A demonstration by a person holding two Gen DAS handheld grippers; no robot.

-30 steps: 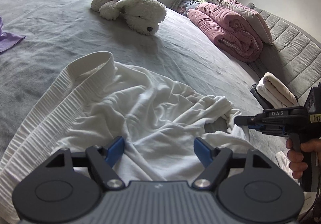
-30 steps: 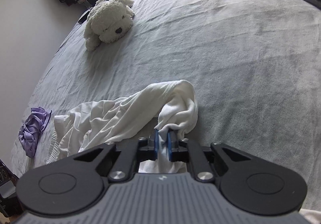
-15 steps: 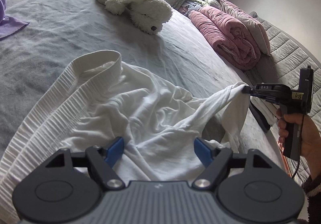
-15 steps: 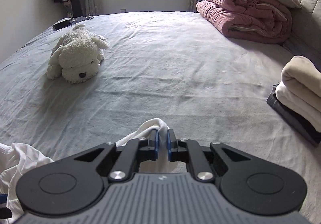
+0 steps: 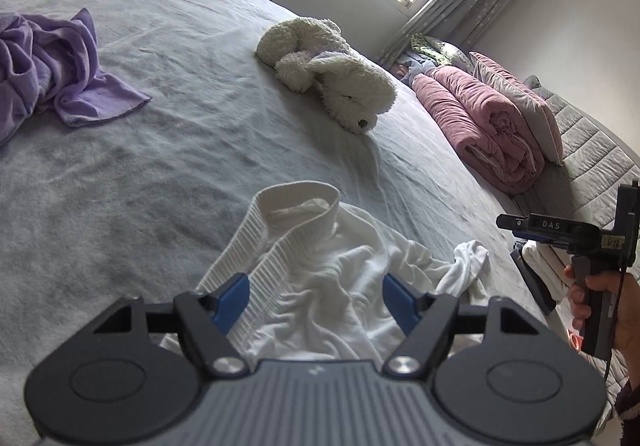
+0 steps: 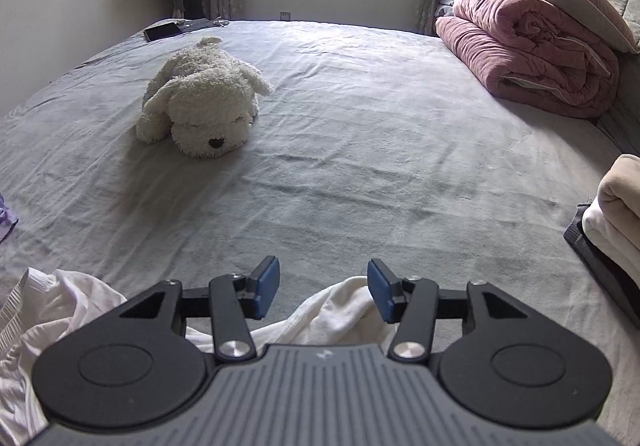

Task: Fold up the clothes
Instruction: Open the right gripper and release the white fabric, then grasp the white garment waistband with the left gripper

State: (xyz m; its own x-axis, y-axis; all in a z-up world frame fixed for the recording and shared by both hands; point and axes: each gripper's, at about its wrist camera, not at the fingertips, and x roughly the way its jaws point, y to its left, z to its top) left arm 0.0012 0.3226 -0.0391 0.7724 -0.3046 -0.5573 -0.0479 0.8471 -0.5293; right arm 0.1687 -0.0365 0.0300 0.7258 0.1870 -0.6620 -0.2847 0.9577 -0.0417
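As the right gripper opens, clasping nothing, and the spread left gripper narrows, we see the limp white garment beneath both; soft and light, its ribbed hem offers firmest purchase.

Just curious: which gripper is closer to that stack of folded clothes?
Right. The right gripper hangs just beside the folded stack; the left gripper sits farther off, over the white garment.

A white plush dog is seen lying on the grey bed at ten o'clock. A rolled pink quilt is set at two o'clock, a phone at eleven.
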